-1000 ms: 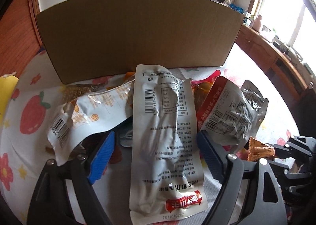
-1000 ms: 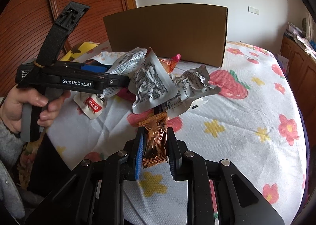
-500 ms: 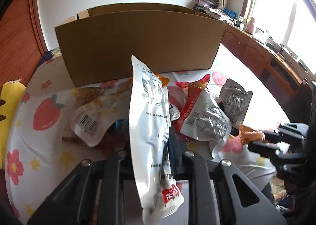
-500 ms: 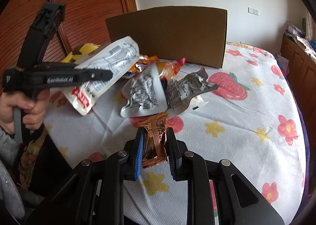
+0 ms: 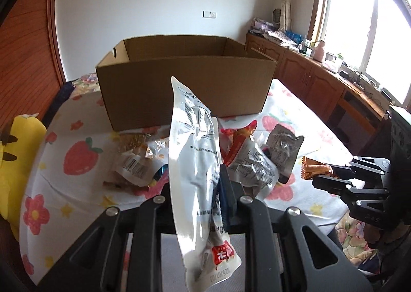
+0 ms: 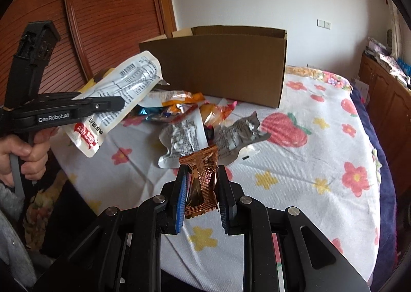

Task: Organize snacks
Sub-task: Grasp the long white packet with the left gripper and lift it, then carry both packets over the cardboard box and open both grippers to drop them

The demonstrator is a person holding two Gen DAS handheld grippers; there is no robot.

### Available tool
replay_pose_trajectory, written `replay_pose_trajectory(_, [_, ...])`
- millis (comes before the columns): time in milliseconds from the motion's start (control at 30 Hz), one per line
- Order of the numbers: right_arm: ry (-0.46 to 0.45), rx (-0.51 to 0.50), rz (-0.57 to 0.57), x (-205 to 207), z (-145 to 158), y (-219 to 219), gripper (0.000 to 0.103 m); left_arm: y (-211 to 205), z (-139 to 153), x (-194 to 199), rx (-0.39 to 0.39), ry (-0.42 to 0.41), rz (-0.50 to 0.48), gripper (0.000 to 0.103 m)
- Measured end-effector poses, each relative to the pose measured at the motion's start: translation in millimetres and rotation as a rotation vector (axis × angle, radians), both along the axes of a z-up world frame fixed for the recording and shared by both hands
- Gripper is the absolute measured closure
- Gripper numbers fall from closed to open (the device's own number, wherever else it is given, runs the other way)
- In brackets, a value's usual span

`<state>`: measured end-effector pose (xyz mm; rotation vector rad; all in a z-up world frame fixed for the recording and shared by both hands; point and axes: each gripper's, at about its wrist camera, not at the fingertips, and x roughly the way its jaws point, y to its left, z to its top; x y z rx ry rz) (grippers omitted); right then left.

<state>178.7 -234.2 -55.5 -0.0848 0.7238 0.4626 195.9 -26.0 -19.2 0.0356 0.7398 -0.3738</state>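
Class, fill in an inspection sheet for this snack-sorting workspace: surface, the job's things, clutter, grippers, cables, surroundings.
Surface: bedsheet printed with strawberries and flowers, wrinkled.
Job's things: open cardboard box at the far side; loose pile of snack packets in front of it; long white packet and copper foil snack lifted off the sheet.
Clutter: yellow plush toy at the sheet's edge.
Grippers: left gripper shut on the long white packet; right gripper shut on the copper foil snack.
Cables: nothing seen.
Surroundings: wooden cabinets under a bright window, white wall, wood panelling.
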Motion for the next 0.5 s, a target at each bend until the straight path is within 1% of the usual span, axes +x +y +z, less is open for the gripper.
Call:
replay_pose_trajectory(233, [-0.027, -0.008, 0.007, -2, 12, 4, 0.083, -1, 19, -6, -0.002, -0.043, 0.000, 0.084])
replay_pose_trajectory(500, [-0.077, -0.024, 0.026, 10, 35, 11, 0.083, 3, 41, -2, -0.001, -0.091, 0.010, 0.084])
